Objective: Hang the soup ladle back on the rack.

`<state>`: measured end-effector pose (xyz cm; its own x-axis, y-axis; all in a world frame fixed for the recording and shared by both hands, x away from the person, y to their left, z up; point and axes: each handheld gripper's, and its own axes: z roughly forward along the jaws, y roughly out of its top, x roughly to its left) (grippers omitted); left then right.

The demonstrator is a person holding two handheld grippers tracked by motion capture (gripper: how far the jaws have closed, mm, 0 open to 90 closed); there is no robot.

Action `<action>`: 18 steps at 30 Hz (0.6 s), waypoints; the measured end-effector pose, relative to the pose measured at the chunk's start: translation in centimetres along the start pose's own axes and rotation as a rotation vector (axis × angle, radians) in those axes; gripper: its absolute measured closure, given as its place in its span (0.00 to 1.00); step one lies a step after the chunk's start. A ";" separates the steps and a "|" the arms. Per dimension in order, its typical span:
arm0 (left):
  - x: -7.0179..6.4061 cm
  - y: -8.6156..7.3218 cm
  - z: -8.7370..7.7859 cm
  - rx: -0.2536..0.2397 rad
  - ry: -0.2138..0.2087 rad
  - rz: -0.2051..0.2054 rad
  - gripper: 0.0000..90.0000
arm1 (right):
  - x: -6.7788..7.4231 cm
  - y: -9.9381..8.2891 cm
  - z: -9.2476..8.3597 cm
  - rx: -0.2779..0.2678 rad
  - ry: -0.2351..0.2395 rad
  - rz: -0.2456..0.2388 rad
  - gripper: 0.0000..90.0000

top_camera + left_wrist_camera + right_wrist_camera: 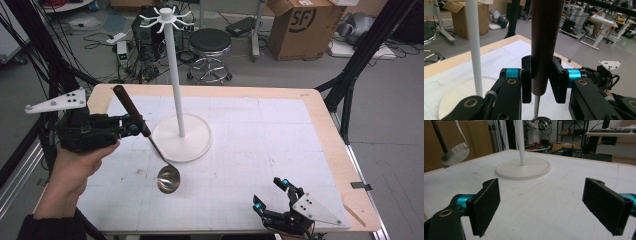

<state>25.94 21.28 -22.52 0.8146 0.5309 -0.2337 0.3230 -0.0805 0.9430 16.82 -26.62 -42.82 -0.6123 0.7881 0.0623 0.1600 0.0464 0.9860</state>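
Observation:
A metal ladle [159,160] with a dark wooden handle [131,110] hangs clear of the white mat, bowl [168,178] lowest. My left gripper [134,125] is shut on that handle [544,47], both pads [558,80] pressing its lower end. A white hook stand rises at the table's middle, its pole [175,75] on a round base [182,137], hooks [166,19] at the top. The pole [475,47] stands just left of the held handle. My right gripper [270,193] rests open near the front edge, jaws wide with nothing between them [541,207]. The ladle bowl [455,153] hangs above the table left of the stand base [524,168].
A white mat [250,145] covers the wooden table [327,130]. Beyond the far edge stand a black stool [210,47], a cardboard box [300,25] and cables on the floor. Black frame legs [357,55] flank the table.

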 end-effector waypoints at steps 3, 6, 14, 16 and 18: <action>0.0 1.2 -0.2 -0.002 -0.009 -0.004 0.82 | 0.0 0.0 0.0 0.000 0.000 0.000 0.15; 0.0 2.5 -0.2 -0.001 -0.022 -0.010 0.82 | 0.0 0.0 0.0 -0.001 -0.001 0.002 0.15; 0.7 5.3 -0.2 0.011 -0.001 -0.017 0.82 | 0.0 0.0 -0.1 -0.002 -0.004 0.002 0.15; 0.8 5.5 -0.2 0.012 0.002 -0.016 0.82 | -0.1 0.0 -0.1 -0.005 -0.003 0.002 0.15; 1.0 6.2 0.0 0.021 0.012 -0.014 0.82 | -0.1 0.0 -0.1 -0.004 -0.002 0.001 0.15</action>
<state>28.75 21.31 -16.95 0.8041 0.5422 -0.2437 0.3443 -0.0905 0.9345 16.82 -26.77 -42.81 -0.6105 0.7895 0.0634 0.1581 0.0430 0.9865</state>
